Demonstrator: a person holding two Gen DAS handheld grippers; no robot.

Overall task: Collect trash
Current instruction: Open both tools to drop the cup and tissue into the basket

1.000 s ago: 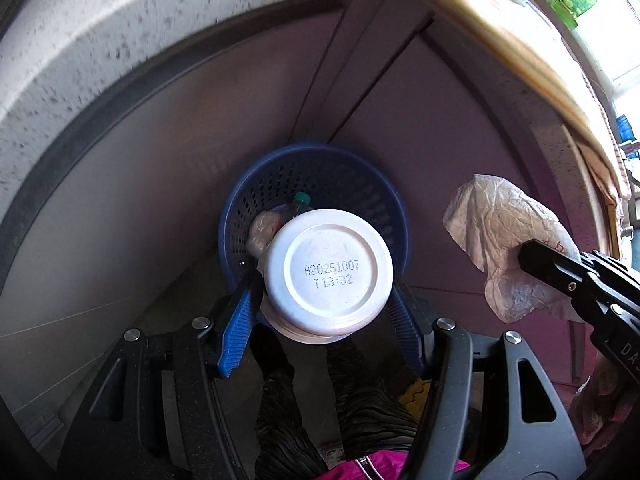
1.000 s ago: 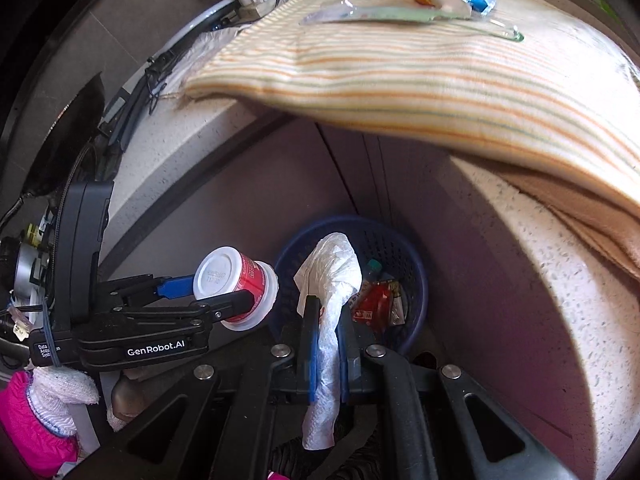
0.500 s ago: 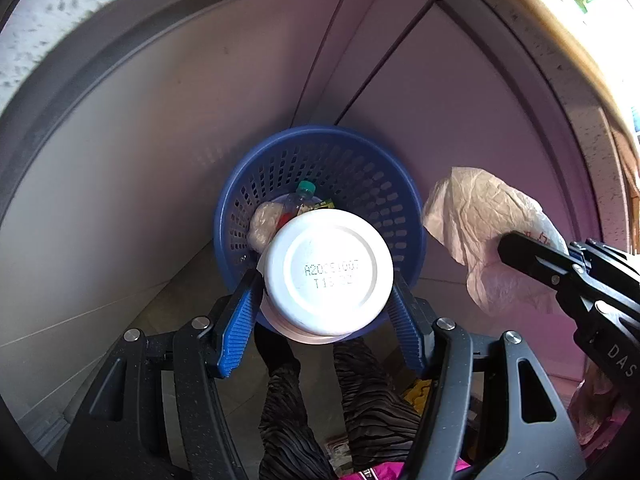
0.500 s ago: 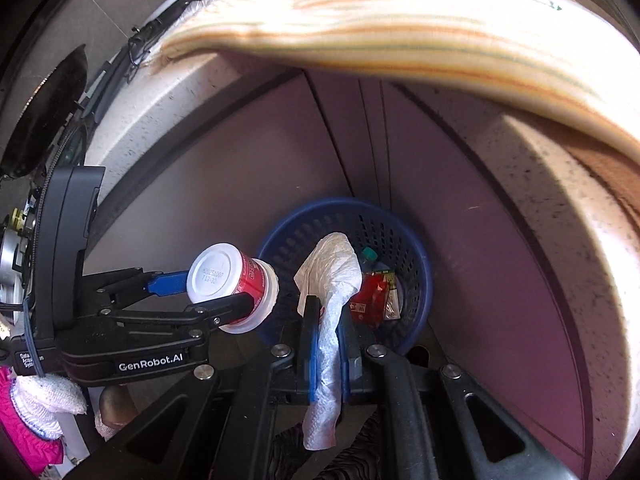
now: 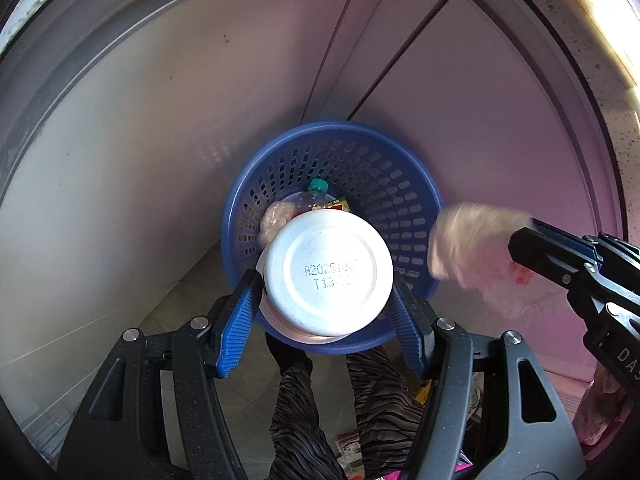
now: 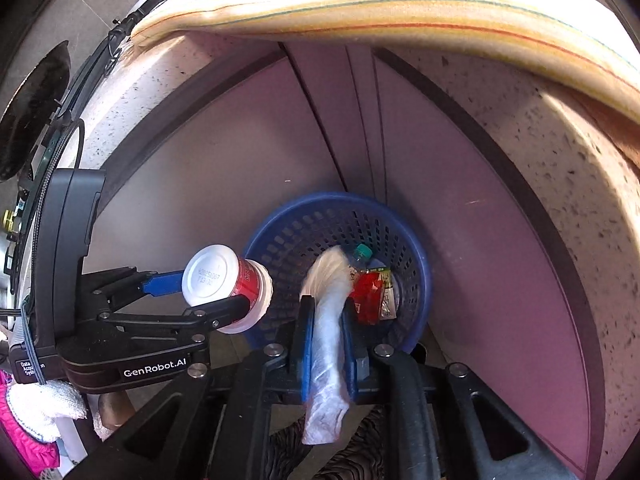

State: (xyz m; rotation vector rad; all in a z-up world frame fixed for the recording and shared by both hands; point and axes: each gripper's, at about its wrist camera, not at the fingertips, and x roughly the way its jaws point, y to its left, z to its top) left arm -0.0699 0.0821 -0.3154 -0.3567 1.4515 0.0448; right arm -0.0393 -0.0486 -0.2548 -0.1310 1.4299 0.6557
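My left gripper [image 5: 326, 304] is shut on a red cup with a white bottom [image 5: 327, 270], held base-forward over the near rim of the blue trash basket [image 5: 400, 200]. The cup [image 6: 228, 286] and left gripper [image 6: 192, 296] also show in the right wrist view, left of the basket [image 6: 416, 264]. My right gripper [image 6: 326, 344] is shut on a crumpled white plastic bag [image 6: 328, 328], held above the basket's near side; the bag [image 5: 476, 252] is blurred in the left wrist view. The basket holds a green-capped bottle [image 6: 362, 252] and a red wrapper [image 6: 370, 292].
The basket stands on the floor in a corner of purple cabinet panels [image 6: 240, 184] under a speckled stone counter [image 6: 560, 168]. A striped cloth [image 6: 400, 4] hangs over the counter edge. The person's patterned legs [image 5: 296, 408] are below the grippers.
Both grippers have moved lower and closer to the basket, which now looks larger. The bag swings toward the basket and is blurred. Both grips are unchanged.
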